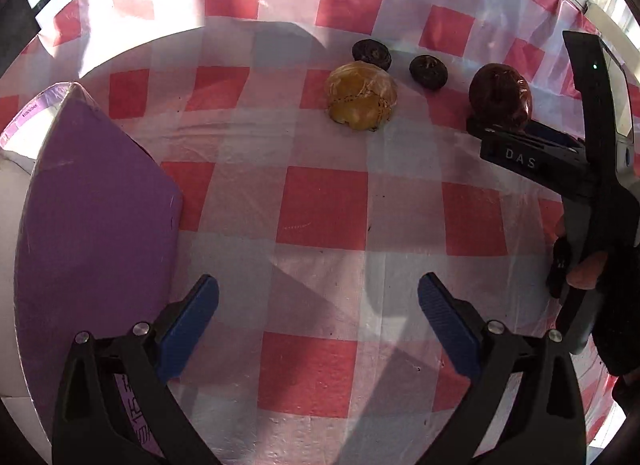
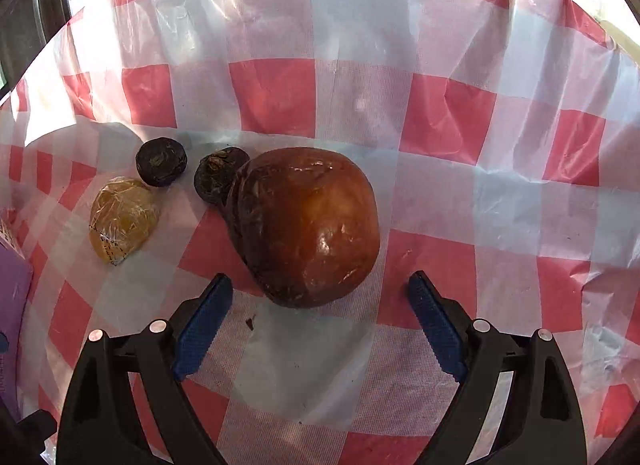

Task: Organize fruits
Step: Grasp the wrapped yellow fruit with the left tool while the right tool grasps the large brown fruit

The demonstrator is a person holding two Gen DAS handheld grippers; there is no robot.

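Note:
A large reddish-brown fruit [image 2: 308,225] lies on the red-and-white checked cloth, just ahead of my open right gripper [image 2: 320,305]; the jaws stand wide on either side of its near end without touching it. The same fruit [image 1: 500,95] shows in the left wrist view with the right gripper [image 1: 520,145] right behind it. Two small dark fruits [image 2: 161,161] [image 2: 218,175] and a plastic-wrapped yellow fruit [image 2: 122,219] lie to its left; they also show in the left wrist view [image 1: 371,53] [image 1: 428,68] [image 1: 362,99]. My left gripper [image 1: 318,301] is open and empty over the cloth.
A purple box [image 1: 96,217] stands at the left, close to my left gripper; its corner shows in the right wrist view [image 2: 12,277]. The cloth [image 2: 360,105] rises at the back like a wall. Windows lie beyond the far left.

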